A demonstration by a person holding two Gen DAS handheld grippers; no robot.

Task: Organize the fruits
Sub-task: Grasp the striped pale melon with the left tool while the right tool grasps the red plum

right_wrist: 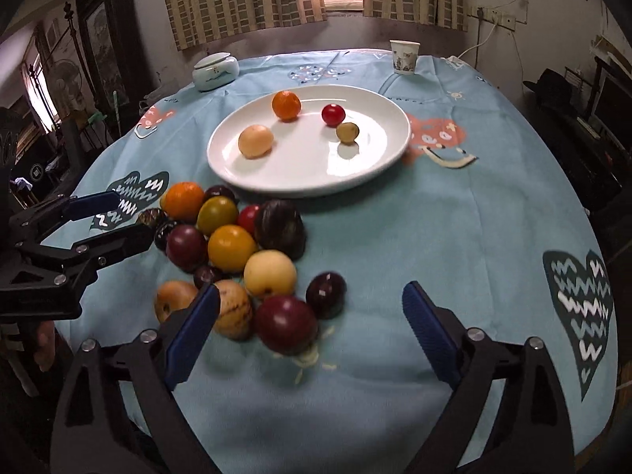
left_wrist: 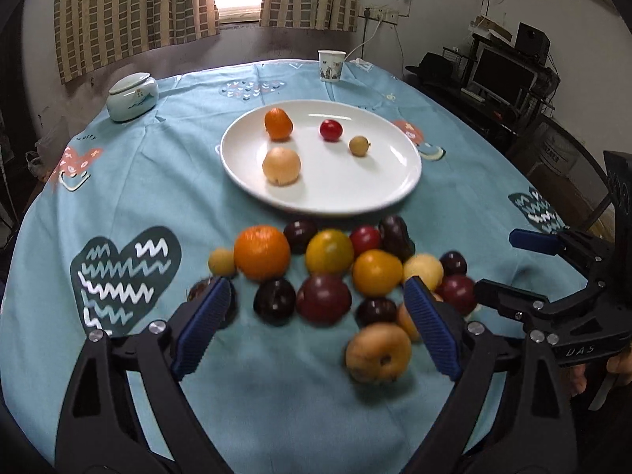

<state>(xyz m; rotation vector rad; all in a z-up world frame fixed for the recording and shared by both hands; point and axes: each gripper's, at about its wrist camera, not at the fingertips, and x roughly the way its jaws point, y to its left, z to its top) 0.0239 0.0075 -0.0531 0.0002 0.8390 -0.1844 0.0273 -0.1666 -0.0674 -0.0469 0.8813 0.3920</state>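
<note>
Both grippers hover low over the fruit pile (left_wrist: 331,272), and neither holds anything. The left gripper (left_wrist: 316,316) has its blue pads spread wide, straddling the near side of the heap, a dark plum (left_wrist: 323,298) sitting right between them; that looks like the likely next pick. The right gripper (right_wrist: 312,316) is also spread apart, with a dark red plum (right_wrist: 285,324) just inside its left finger. The white plate (left_wrist: 395,181) lies just beyond the pile, already carrying a small orange (left_wrist: 278,123), a pale round fruit (left_wrist: 281,166), a red cherry tomato (left_wrist: 330,129) and a small tan fruit (left_wrist: 359,145), spaced apart, probably one of each kind. Most fruit waits on the blue tablecloth (left_wrist: 276,395).
</note>
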